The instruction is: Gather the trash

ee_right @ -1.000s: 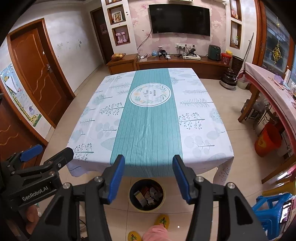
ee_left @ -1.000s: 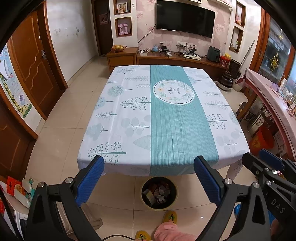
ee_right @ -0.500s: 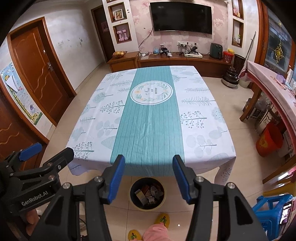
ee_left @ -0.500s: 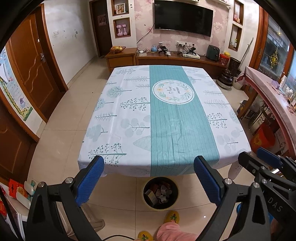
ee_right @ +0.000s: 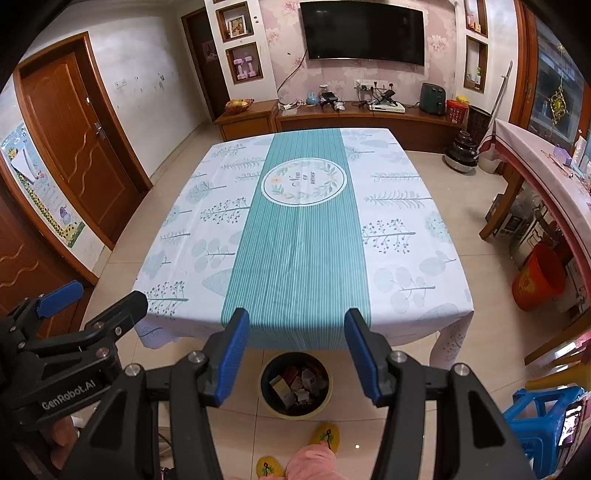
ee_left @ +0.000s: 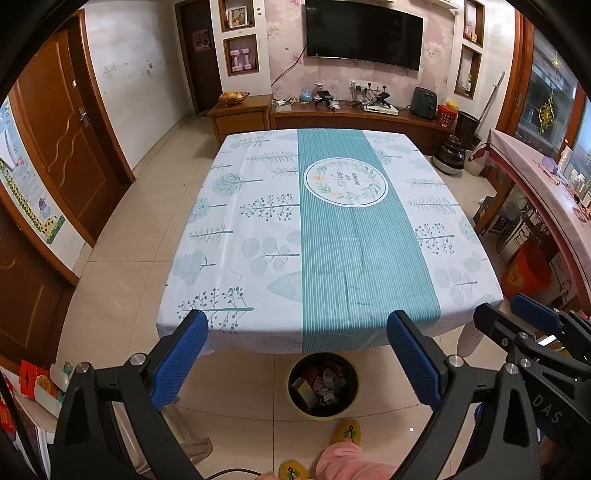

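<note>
The table [ee_left: 258,236] fills the middle of the room, draped in a white cloth printed with pale trees and leaves, a teal striped band [ee_left: 354,258] running down its length with a round wreath emblem [ee_left: 345,181] on it. Nothing lies on the cloth.

Just off the table's near edge, on the tiled floor, stands a round black bin [ee_left: 324,384] with a pale rim. Inside it sits the trash [ee_left: 317,380]: small cartons and crumpled wrappers piled together.

On the near side of the bin from the table, two yellow embroidered slippers [ee_right: 325,435] and a pink trouser leg [ee_right: 310,461] show where the person stands.

The left gripper [ee_left: 297,332] hangs over the table's near edge, blue-padded fingers [ee_left: 181,354] spread wide, nothing between them. The right gripper [ee_right: 295,332] hangs beside it at that same edge, its fingers [ee_right: 232,354] also apart, less widely, and empty. In the right wrist view, a hand [ee_right: 61,432] shows under the left gripper's body.

Beyond the table's far end, a dark television [ee_right: 362,31] hangs on the floral wall above a long wooden cabinet [ee_right: 369,118] cluttered with small devices. To the table's right, on the floor, sits an orange bucket [ee_right: 539,280]; a blue plastic stool [ee_right: 546,417] stands nearer the person. To the table's left is a brown wooden door [ee_right: 77,147].
</note>
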Motion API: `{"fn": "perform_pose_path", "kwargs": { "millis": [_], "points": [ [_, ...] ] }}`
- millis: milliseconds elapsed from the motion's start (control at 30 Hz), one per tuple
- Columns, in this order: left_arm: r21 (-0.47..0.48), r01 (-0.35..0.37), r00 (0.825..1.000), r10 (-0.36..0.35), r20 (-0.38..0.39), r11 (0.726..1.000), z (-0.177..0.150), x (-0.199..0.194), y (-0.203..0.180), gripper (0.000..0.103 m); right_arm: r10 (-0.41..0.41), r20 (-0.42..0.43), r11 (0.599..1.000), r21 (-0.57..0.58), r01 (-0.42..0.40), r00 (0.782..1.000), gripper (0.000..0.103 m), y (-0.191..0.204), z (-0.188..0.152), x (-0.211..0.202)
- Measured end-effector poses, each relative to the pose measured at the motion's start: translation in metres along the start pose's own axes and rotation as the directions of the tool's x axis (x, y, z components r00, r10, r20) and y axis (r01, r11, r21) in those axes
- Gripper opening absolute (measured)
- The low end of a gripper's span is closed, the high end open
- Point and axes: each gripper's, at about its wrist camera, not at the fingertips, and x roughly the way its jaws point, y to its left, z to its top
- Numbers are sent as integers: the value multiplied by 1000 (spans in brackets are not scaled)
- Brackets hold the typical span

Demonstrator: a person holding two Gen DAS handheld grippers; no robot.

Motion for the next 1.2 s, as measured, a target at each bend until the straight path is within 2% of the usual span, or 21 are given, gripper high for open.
{"fn": "perform_pose_path", "kwargs": {
  "millis": [967,1200],
  "points": [
    [8,5,1000,-5,-6,1000,1,1,5,97,4,-20,1000,4,-4,1000,54,2,-7,10],
    [11,12,1000,-11,-14,1000,-8,3,17,97,3,-24,1000,10,-3,1000,54,1,-8,11]
  ]
}}
